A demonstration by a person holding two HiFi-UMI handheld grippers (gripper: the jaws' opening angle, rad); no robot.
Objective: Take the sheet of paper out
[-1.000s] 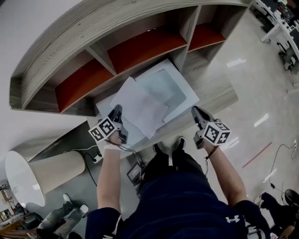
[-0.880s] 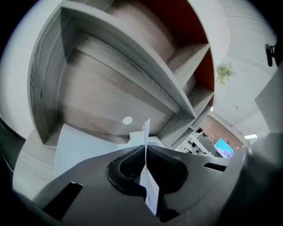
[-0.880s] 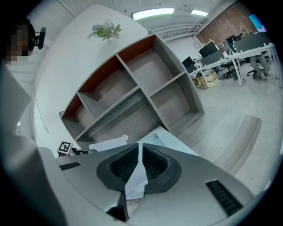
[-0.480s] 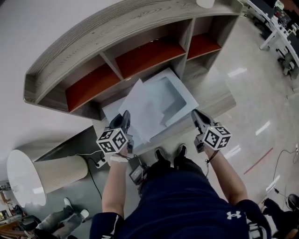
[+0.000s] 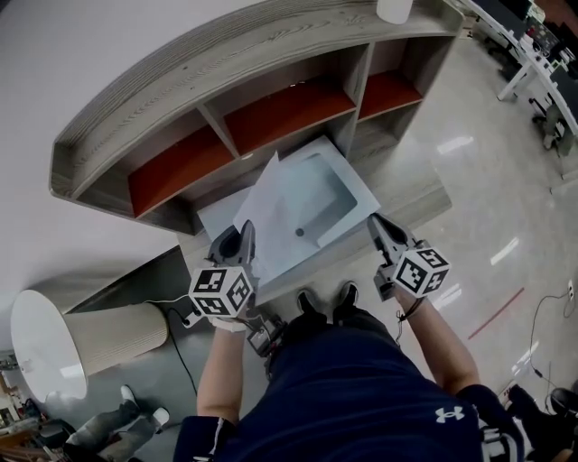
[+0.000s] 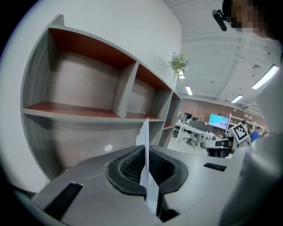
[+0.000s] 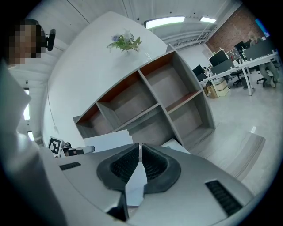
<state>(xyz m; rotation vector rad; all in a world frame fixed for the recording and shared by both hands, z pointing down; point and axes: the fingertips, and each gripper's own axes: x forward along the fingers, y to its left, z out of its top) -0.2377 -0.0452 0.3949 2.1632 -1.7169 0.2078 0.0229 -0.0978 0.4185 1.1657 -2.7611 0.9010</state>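
Note:
My left gripper is shut on the near edge of a white sheet of paper. The sheet stands tilted up on edge, lifted off a pale blue folder that lies on the low wooden bench. In the left gripper view the sheet runs edge-on between the closed pads of the left gripper. My right gripper is at the folder's near right corner. In the right gripper view the jaws of the right gripper are closed with the pale folder pinched between them.
A curved grey shelf unit with red-floored compartments stands behind the bench, a white cup on its top. A ribbed lamp shade lies at the lower left. Cables and a box sit by the person's feet. Desks stand at the far right.
Both grippers have risen. The left gripper rolled, and the sheet swung from lying flat on the folder to standing tilted on edge. The right gripper kept its hold at the corner.

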